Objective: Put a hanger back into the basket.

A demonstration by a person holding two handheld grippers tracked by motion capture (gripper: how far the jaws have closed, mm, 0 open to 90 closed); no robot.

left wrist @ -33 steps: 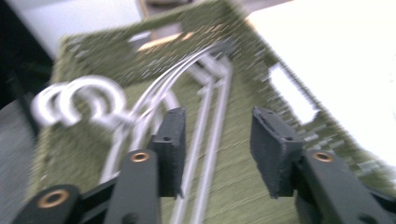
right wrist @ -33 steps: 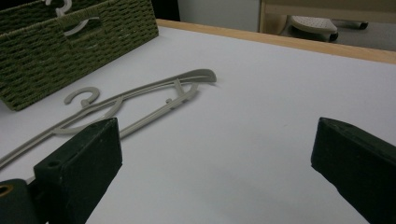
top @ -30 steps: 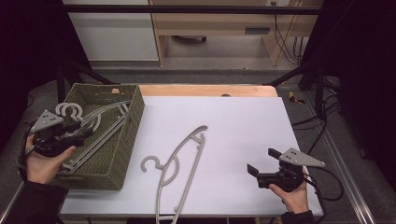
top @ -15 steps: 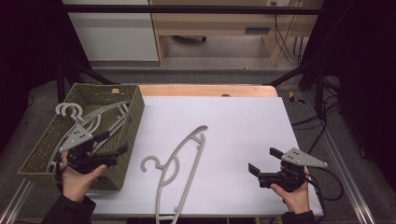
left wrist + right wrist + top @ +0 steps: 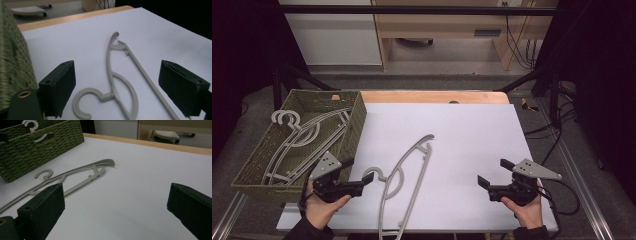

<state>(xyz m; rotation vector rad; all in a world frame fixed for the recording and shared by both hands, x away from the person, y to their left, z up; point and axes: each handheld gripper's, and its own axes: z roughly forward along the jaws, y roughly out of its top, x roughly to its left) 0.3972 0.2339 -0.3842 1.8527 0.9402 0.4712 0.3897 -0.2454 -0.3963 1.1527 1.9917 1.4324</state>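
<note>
- The left gripper point(image 5: 366, 181) sits low over the white table point(image 5: 472, 145), jaws wide apart and holding nothing; they have just been opening, with nothing between them.
- The loose hanger point(image 5: 404, 177) lies flat on the table just right of the basket point(image 5: 354, 125), its hook point(image 5: 83, 100) pointing at the left gripper. In the left gripper view the hook and neck sit between the two black jaws, low in the frame.
- The sensible step looks like picking this hanger up by the neck. Ease forward until the neck, where hook meets the arms, is squarely between the pads, then drop until the lower jaw edge nearly grazes the table.
- Close on the neck, not the open curl of the hook, which could twist out of the pads.
- Thin plastic lying flat is hard to get under; tilting the gripper a little should help one pad slide beneath.
- Whether the jaw tips already touch the hook is unclear from above; they look just short of it.
- The right gripper point(image 5: 492, 176) rests at the table's right, well apart from the hanger, jaws wide and empty.
- Other hangers point(image 5: 302, 137) already lie in the basket, so lift clear of its rim before carrying across.
</note>
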